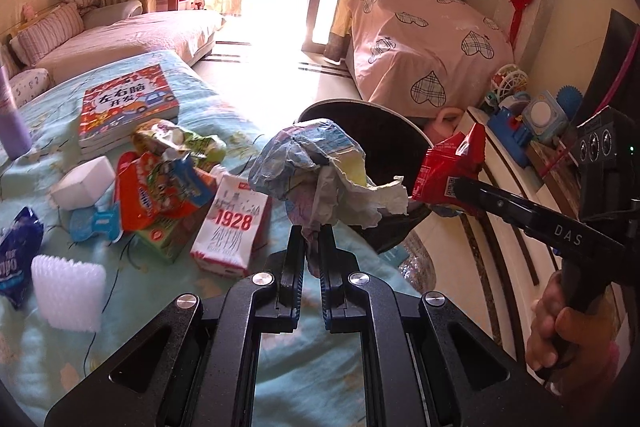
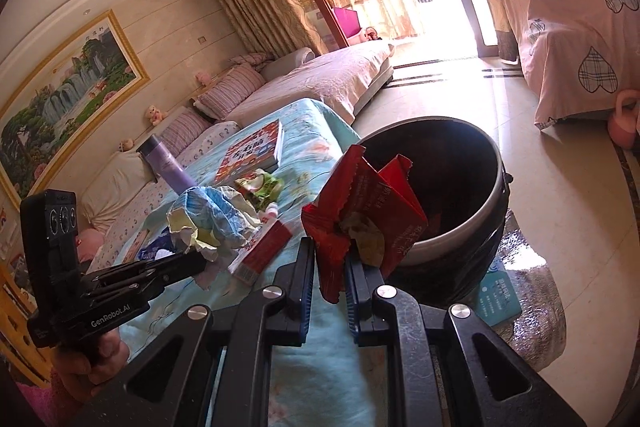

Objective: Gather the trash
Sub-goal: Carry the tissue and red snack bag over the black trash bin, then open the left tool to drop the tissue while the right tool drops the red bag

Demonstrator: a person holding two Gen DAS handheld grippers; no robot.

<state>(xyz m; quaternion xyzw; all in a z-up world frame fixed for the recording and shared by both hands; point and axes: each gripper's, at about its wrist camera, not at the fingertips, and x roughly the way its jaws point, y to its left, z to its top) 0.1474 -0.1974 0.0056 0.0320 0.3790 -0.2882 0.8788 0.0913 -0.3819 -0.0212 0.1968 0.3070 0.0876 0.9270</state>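
my left fingers [image 1: 311,239] clench crumpled paper [image 1: 316,163]; my right fingers [image 2: 330,263] clench a red wrapper [image 2: 360,211], maybe torn, just near the black bin [image 2: 452,203].

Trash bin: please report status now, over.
Left gripper shut on crumpled paper wad. Right gripper shut on red wrapper. Both near trash bin; nothing blocking.

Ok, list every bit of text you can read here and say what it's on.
"1928": white-and-red carton.
"左右脑开发": book cover.
"DAS": right gripper, on its body.
"GenRobot.AI": left gripper, on its body.
Too small or blurred: print on the red wrapper, the blue pack, the orange wrapper, the teal card on the floor.
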